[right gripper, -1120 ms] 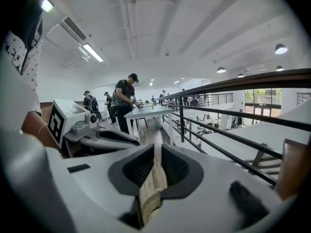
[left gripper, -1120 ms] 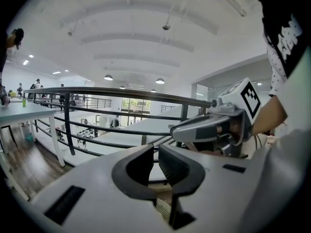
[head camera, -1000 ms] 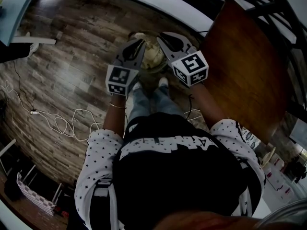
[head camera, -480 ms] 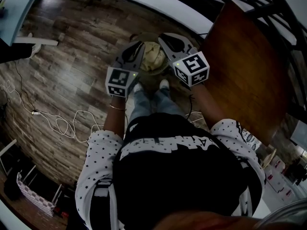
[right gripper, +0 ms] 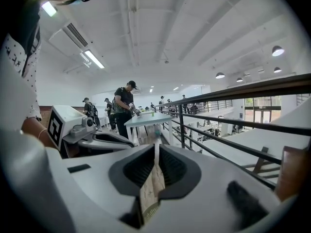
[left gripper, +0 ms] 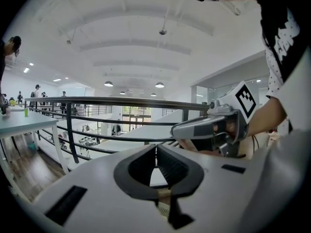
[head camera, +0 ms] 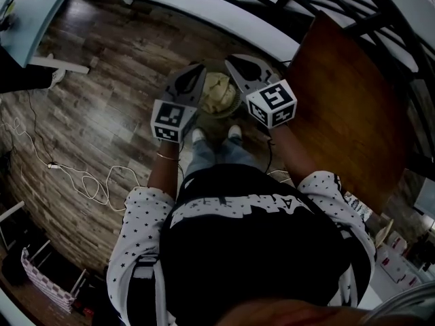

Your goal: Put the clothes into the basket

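Clothes [head camera: 216,90] lie in the basket [head camera: 228,109]. The right hand-held gripper [right gripper: 156,147] clamps a woven strap [right gripper: 151,188], probably the basket's. The left hand-held gripper [left gripper: 156,148], jaws just closed, pinches similar weave. Raise both evenly to avoid tipping.

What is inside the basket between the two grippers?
A pale, crumpled heap of clothes fills the basket. The heap covers the basket's bottom and inner walls, so whether anything else lies beneath it cannot be seen.
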Available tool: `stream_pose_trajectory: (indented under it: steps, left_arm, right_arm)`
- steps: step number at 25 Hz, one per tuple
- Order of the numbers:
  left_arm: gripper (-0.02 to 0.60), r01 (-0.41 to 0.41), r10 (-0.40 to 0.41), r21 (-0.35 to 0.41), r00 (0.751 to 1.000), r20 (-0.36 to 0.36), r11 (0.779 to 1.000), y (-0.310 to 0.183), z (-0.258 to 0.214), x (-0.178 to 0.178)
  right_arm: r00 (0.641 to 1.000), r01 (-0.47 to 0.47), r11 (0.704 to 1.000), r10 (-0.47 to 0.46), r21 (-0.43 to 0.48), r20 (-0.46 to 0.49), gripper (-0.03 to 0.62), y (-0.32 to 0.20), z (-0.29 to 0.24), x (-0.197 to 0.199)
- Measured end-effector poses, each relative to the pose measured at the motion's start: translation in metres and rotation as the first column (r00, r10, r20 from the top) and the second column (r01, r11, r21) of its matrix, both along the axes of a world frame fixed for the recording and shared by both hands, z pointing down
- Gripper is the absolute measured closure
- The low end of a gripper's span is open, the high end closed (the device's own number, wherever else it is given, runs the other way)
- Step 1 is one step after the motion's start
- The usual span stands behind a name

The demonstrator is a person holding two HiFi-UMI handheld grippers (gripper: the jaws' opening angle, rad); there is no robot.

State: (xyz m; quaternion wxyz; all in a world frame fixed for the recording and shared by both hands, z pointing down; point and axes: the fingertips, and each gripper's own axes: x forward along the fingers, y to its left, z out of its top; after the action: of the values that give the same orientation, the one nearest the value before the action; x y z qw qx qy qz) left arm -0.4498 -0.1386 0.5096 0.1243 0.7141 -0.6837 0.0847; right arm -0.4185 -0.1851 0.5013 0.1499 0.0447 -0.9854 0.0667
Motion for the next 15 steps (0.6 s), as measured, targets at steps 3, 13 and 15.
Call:
stream_pose_trajectory:
  steps: [3,13,15]
  left_arm:
    - [0.565,-0.011,0.011,0.009,1.0,0.011,1.0,-0.001,-0.008,0.0]
    - [0.568,-0.038,0.036,0.042,0.999,0.039,0.998,-0.006,-0.039,0.001]
    - [0.568,-0.054,0.052,0.051,0.997,0.049,0.997,-0.009,-0.046,0.005]
  right_arm:
    - [1.0,-0.004,1.0,0.004,0.005,0.009,0.556,-0.001,-0.007,-0.001]
    - [0.999,-0.011,1.0,0.011,0.0,0.045,0.556,0.001,-0.035,-0.005]
    - [0.999,-0.012,1.0,0.011,0.01,0.052,0.556,0.001,-0.041,-0.005]
